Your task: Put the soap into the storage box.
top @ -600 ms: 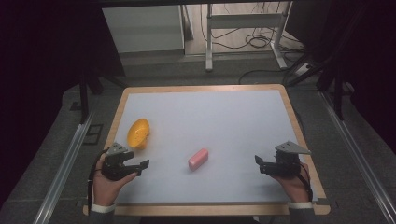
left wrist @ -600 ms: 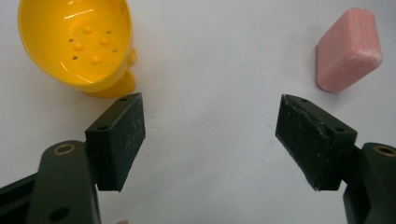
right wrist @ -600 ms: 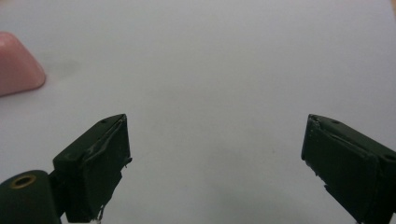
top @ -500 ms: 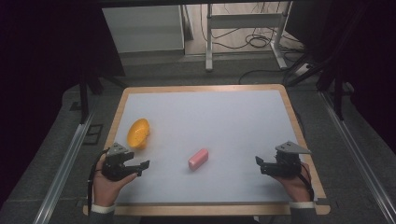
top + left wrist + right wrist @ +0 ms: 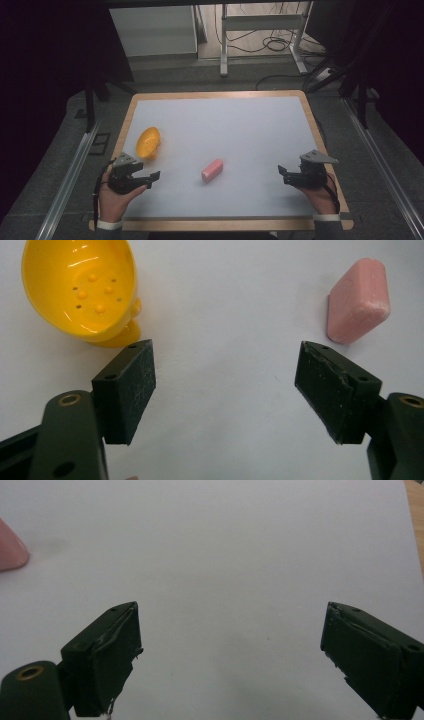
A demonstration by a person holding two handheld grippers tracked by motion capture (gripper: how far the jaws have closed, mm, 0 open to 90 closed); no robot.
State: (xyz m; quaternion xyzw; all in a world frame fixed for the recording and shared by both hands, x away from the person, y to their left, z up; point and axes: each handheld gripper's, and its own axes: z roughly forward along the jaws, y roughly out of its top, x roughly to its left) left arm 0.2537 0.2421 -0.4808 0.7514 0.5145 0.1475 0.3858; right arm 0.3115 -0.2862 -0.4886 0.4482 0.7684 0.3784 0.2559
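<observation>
1. Pink soap bar (image 5: 358,301) lies on the white surface (image 5: 240,125) ahead-right of the left hand-held gripper (image 5: 225,385), whose jaws are wide, empty.
2. Yellow dish (image 5: 82,290), cut off at the frame's top, sits ahead-left.
3. Right hand-held gripper (image 5: 230,655) is wide, empty; the soap is cropped at its far left.

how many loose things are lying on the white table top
2: a yellow soap dish near the table's left edge, by the left gripper, and a pink soap bar near the middle.

Open left claw (image 5: 225,385) over white table (image 5: 225,305); yellow dish (image 5: 80,287) and pink block (image 5: 357,300) beyond.
</observation>
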